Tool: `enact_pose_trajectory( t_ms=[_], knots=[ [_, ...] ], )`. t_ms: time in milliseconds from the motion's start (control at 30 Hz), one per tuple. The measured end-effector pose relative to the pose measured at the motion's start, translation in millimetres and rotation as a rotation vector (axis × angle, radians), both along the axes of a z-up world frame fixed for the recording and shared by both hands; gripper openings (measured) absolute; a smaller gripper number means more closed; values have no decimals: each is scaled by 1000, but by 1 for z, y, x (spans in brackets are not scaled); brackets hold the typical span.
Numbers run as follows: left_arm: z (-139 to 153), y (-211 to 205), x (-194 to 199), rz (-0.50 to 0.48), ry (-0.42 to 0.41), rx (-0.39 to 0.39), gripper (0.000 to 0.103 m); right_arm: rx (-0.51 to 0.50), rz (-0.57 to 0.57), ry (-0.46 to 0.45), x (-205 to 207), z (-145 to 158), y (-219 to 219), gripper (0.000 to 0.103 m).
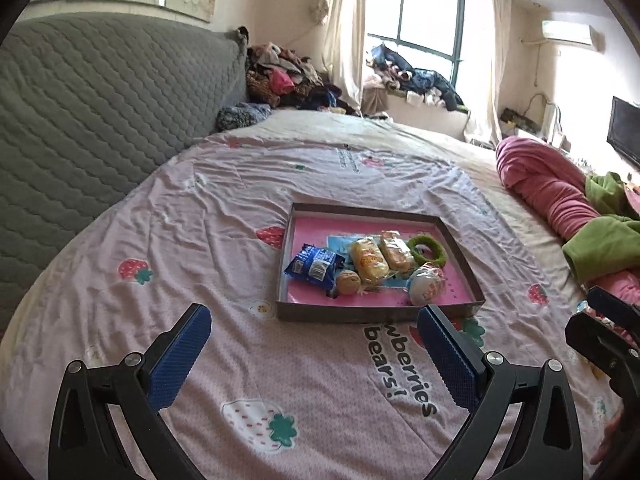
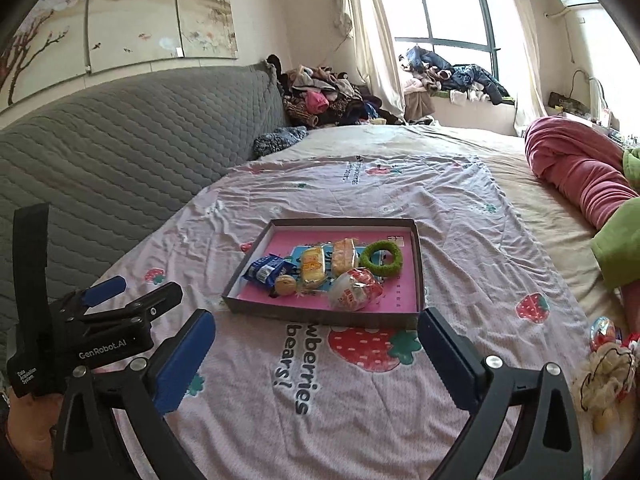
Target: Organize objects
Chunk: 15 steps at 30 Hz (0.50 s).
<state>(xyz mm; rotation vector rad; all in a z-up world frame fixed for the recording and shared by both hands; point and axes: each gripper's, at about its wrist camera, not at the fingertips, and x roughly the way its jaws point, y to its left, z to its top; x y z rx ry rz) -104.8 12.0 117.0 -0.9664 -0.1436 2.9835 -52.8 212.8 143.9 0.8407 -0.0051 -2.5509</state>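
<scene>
Both grippers hover over the bed (image 2: 460, 208), nothing between the jaws. Left gripper (image 1: 316, 344): jaws wide apart, blue pads facing bare sheet. Right gripper (image 2: 316, 344): jaws spread wide, empty.

Just past the fingertips, a shallow box (image 2: 418, 264) with pink floor sits on the strawberry-print sheet. Inside it, close together: blue packet (image 2: 266, 270) at left, small round bun (image 2: 285, 284) beside it, two wrapped cakes (image 2: 312, 266) side by side in the middle, a red-and-white wrapped ball (image 2: 354, 290) at the near edge, green ring (image 2: 381, 258) at right.

Off to the right edge of the bed, more small items (image 2: 606, 372) lie loose, partly cut off.

Farther back: pink blanket (image 2: 576, 164), grey headboard (image 2: 120, 152), clothes pile (image 2: 324, 96), window (image 2: 452, 12).
</scene>
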Motion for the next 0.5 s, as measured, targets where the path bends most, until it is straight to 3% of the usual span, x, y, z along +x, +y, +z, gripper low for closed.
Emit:
enact_pose_trajectory(
  t_ms=[200, 500],
  knots=[
    [5, -1, 24, 34, 19, -30, 103, -14, -1, 13, 24, 4, 3, 102],
    [-2, -5, 48, 31, 10, -13, 103, -25, -4, 20, 51, 4, 11, 102]
  ],
)
